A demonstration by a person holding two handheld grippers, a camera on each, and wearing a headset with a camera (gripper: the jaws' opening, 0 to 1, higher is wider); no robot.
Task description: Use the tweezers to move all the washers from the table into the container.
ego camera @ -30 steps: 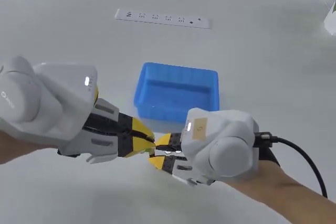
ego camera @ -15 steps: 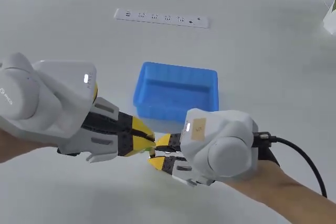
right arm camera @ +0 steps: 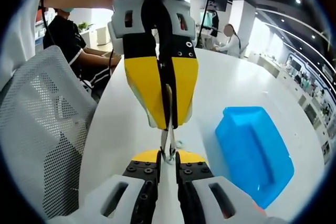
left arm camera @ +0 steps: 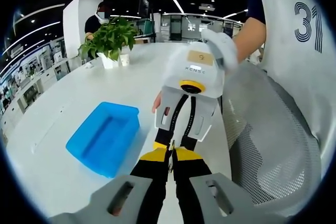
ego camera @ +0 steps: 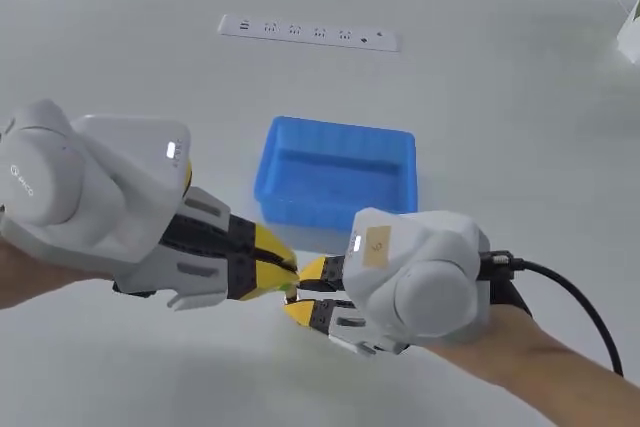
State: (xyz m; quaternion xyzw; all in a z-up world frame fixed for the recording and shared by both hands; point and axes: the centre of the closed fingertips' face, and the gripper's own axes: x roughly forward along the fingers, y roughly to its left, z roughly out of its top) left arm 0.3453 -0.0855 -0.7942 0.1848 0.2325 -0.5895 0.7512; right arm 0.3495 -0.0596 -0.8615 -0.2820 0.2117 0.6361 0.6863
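Beneath everything, a broad white table [ego camera: 480,97], smooth and matte. Toward the far edge, a flat white power strip [ego camera: 308,34], well apart from the work. Nearer, a rectangular blue plastic container [ego camera: 335,172], glossy, round-cornered and open-topped, parked just beyond the jaws, presumably for a short carry.

In front of it, the bulky white-shelled left gripper [ego camera: 288,277] and right gripper [ego camera: 303,290], set nose to nose, yellow-padded black jaws almost touching. Probably staged this way for a handover or a re-seating of the tool.

Between them, slim bright-metal tweezers [right arm camera: 167,119], narrow and springy-looking, standing out of the left jaws, themselves closed tight on the upper part. Lower end tucked between the right jaws, pressed together on it as far as can be judged from the right gripper view.

Smallest of all, a pale ring on the table, likely a washer [right arm camera: 180,144], thin and flat, lying just beside the tweezer tips and not yet lifted. Calls for a fine, steady pinch on something so low and slippery.
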